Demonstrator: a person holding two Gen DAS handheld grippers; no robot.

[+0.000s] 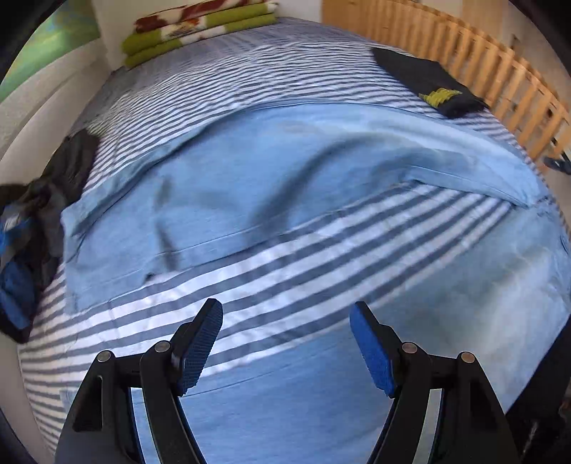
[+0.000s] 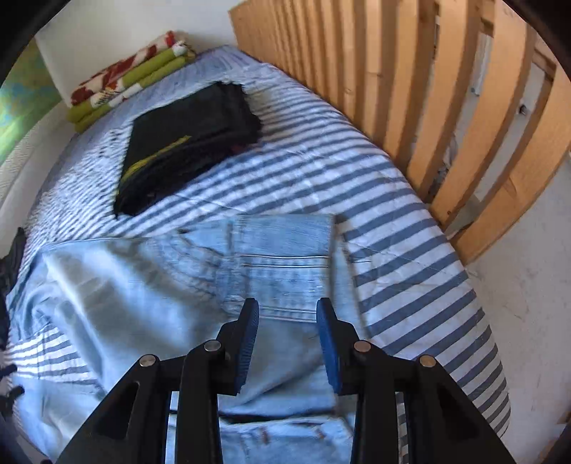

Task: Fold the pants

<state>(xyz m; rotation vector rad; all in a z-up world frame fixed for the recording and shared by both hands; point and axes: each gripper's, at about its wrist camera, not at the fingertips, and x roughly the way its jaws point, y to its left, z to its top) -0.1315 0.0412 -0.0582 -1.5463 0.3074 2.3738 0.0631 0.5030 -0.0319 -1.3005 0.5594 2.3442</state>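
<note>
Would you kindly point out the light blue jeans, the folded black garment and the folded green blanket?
light blue jeans (image 2: pixel 278 246): right wrist view, leg hem.
folded black garment (image 2: pixel 189 142): right wrist view, top face.
folded green blanket (image 1: pixel 200 32): left wrist view, front edge.

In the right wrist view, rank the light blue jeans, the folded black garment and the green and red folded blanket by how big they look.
1. Light blue jeans, by far the largest, though nearest the camera.
2. Folded black garment.
3. Green and red folded blanket, smallest, but farthest away, so its real size is unsure.
</note>
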